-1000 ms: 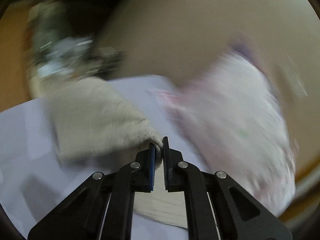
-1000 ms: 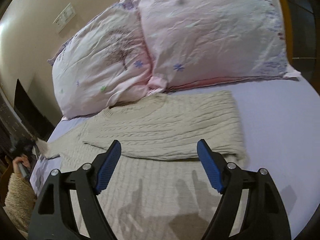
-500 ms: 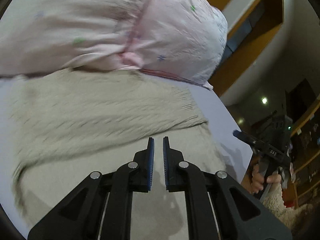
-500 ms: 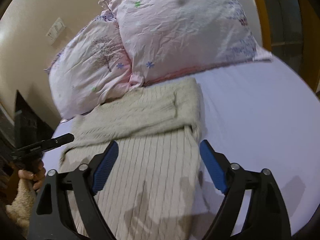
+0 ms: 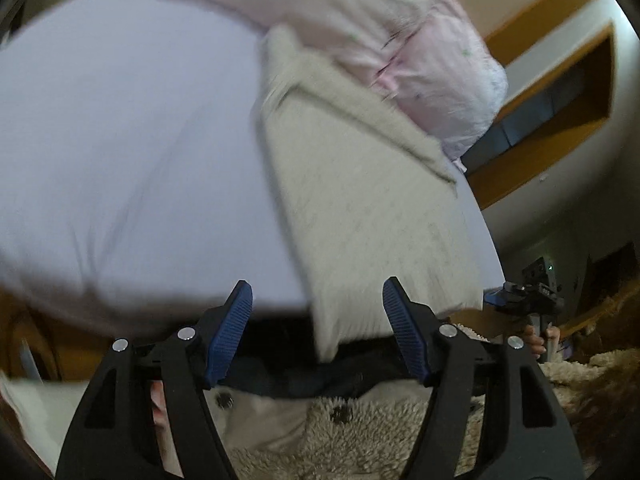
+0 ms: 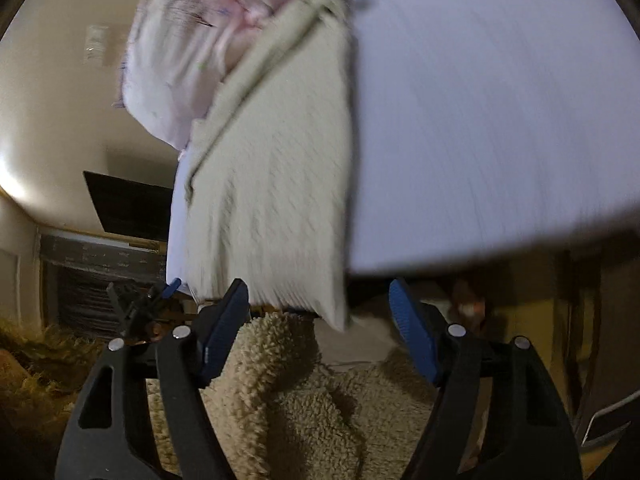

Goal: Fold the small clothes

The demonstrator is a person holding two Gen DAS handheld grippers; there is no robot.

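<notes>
A cream cable-knit sweater (image 5: 360, 200) lies on the lavender bed sheet (image 5: 120, 140), sleeves folded across its upper part, hem hanging over the near bed edge. It also shows in the right wrist view (image 6: 276, 184). My left gripper (image 5: 316, 328) is open and empty, pulled back just off the bed edge by the hem's left corner. My right gripper (image 6: 320, 320) is open and empty, near the hem's right corner. Each gripper shows in the other's view: the right one (image 5: 528, 300) and the left one (image 6: 140, 300). Both views are motion-blurred.
Pink floral pillows (image 5: 420, 40) lie at the head of the bed, touching the sweater's top; they also show in the right wrist view (image 6: 180, 40). The person's fluffy beige fleece (image 6: 288, 392) fills the space below the grippers. A wooden shelf (image 5: 560, 92) is on the wall.
The left gripper let go of the sleeve and opened. Both grippers have pulled back from over the sweater to the near bed edge, at the hem.
</notes>
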